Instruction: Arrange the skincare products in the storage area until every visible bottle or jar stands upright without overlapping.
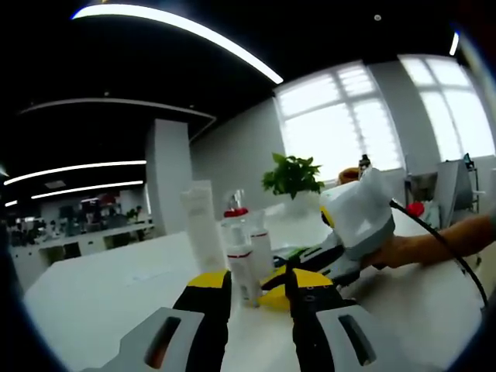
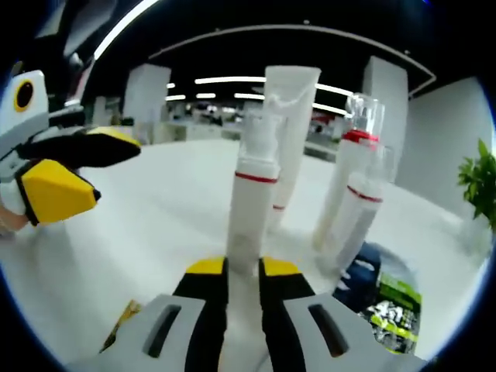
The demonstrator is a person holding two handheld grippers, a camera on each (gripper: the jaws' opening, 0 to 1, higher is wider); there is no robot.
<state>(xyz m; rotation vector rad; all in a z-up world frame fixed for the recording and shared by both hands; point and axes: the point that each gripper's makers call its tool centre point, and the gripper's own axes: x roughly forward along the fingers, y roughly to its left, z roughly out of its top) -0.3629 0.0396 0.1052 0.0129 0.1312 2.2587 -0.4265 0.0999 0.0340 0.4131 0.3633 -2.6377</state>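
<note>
White table (image 2: pixel 155 225), pump bottle (image 2: pixel 252 209) between right hand-held gripper (image 2: pixel 242 271)

A slim white plastic pump bottle with a thin red band (image 2: pixel 253 203) stands between black fingers (image 2: pixel 208 310) tipped yellow. Behind it a tall plain white tube (image 2: pixel 291 124) and two white bottles with red collars and clear caps (image 2: pixel 353 182). The smooth bench (image 2: pixel 155 225) is white; the leafy potted plant (image 1: pixel 292 175) green.

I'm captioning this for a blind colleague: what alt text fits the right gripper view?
The right gripper is clamped on an upright white pump bottle with a red band, on a white table. Behind stand a white tube and two red-banded bottles; the left gripper enters at left.
</note>
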